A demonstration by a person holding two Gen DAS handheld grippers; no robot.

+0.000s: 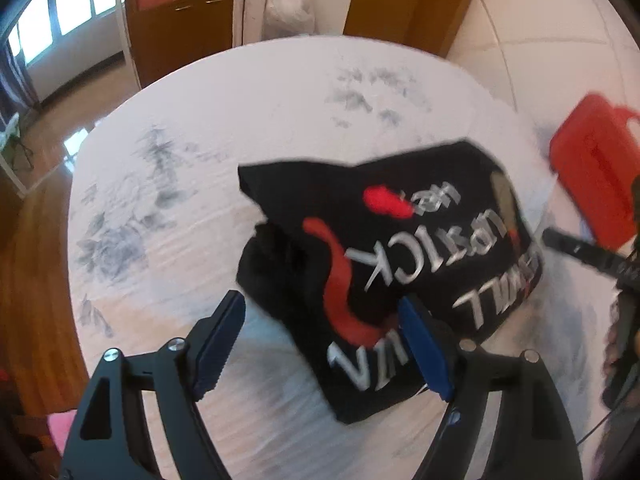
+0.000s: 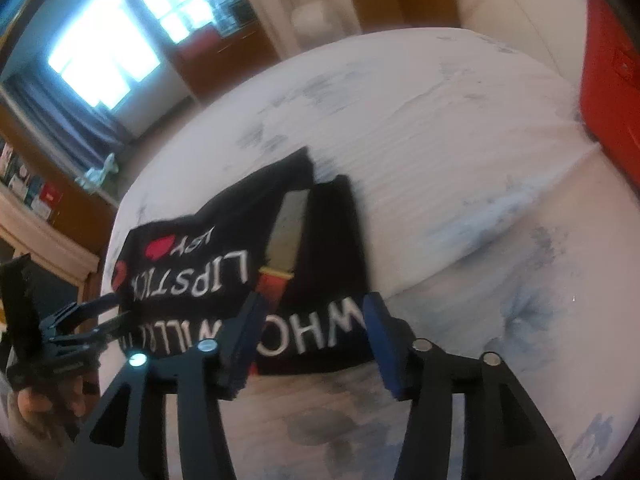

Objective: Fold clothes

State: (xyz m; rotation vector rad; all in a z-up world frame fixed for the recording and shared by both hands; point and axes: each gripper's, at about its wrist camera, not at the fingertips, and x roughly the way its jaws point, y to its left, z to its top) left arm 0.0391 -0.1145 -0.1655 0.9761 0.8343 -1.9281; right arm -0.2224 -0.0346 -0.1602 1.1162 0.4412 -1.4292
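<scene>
A folded black T-shirt (image 1: 384, 248) with white lettering and red lip prints lies on the bed. In the left wrist view my left gripper (image 1: 324, 342) stands open at the shirt's near left corner; its right blue pad overlaps the cloth and its left pad is over bare sheet. In the right wrist view the same black T-shirt (image 2: 280, 248) lies ahead, and my right gripper (image 2: 314, 338) is open with the shirt's near edge showing between its blue pads. Neither gripper grips the cloth. The left gripper (image 2: 100, 316) also shows at the shirt's left edge, held by a hand (image 2: 36, 412).
The bed sheet (image 1: 240, 120) is white with grey flower prints. A red box (image 1: 592, 184) sits at the bed's right side, also seen as a red box (image 2: 612, 80). Wooden floor (image 1: 36, 264), wooden cabinets and windows lie beyond the bed's left and far edges.
</scene>
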